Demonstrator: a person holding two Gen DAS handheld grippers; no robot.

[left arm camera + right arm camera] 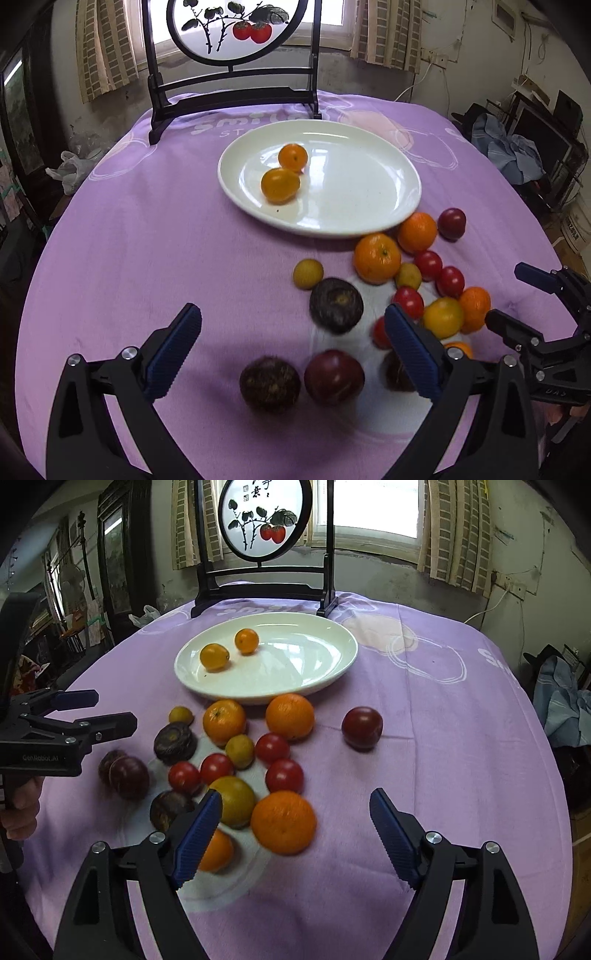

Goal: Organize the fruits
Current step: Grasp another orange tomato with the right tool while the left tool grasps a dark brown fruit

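A white plate (369,192) (314,664) holds two small orange-yellow fruits (280,185) (214,657). Below it on the purple cloth lies a loose pile: oranges (376,257) (283,821), red tomatoes (428,264) (284,775), yellow fruits (443,316) (234,800), dark purple plums (334,376) (362,726) and dark brown round fruits (336,305) (174,740). My left gripper (293,325) is open and empty, above the dark fruits. My right gripper (295,808) is open and empty, around the nearest orange without touching it.
A dark wooden stand with a round painted screen (236,29) (264,518) stands at the table's far edge behind the plate. The table edge curves away on both sides. Clutter and blue cloth (509,151) lie off the table at right.
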